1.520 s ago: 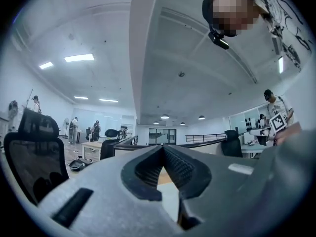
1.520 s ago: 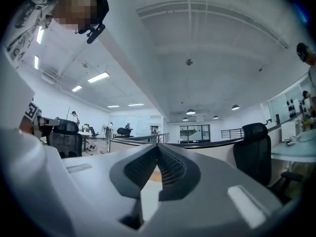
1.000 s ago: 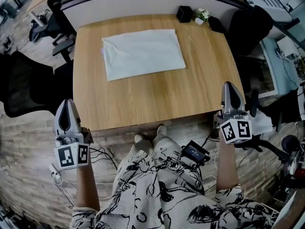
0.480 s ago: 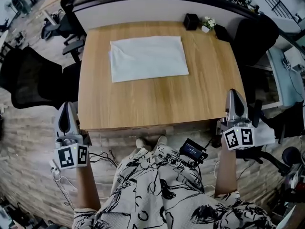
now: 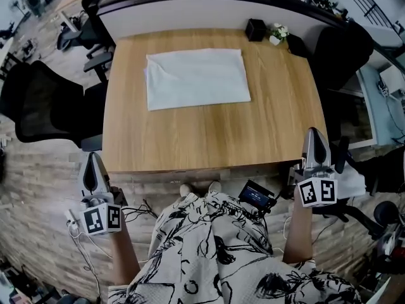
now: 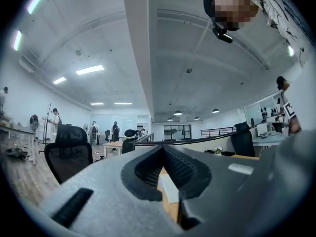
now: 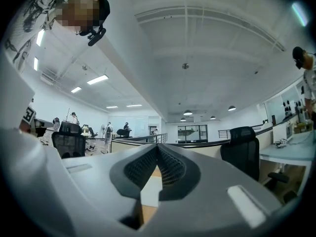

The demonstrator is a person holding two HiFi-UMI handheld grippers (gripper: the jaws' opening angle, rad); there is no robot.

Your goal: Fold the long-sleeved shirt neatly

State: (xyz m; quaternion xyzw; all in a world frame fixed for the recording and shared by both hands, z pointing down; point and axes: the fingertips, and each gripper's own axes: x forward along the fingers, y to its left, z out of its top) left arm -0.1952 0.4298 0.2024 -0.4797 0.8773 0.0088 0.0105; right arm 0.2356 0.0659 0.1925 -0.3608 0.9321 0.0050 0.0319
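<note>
A pale folded shirt (image 5: 197, 78) lies flat as a neat rectangle on the far half of the wooden table (image 5: 209, 132). Both grippers hang off the table's near edge, held at the person's sides and well away from the shirt. My left gripper (image 5: 93, 159) is at the lower left, below the table's left corner, jaws together with nothing in them. At the lower right, beside the table's right corner, my right gripper (image 5: 314, 135) is also shut and empty. In the left gripper view a sliver of shirt (image 6: 170, 191) shows past the closed jaws, and the right gripper view shows the shirt (image 7: 149, 190) likewise.
A black box (image 5: 255, 28) and a small potted plant (image 5: 276, 33) stand at the table's far right corner. Black office chairs (image 5: 44, 103) sit to the left, and another chair (image 5: 338, 49) to the right. A black device (image 5: 255, 197) with cables lies on the floor by the person's feet.
Both grippers have drawn back from the table toward the person, the left one further and a little lower. The shirt has stayed where it was.
</note>
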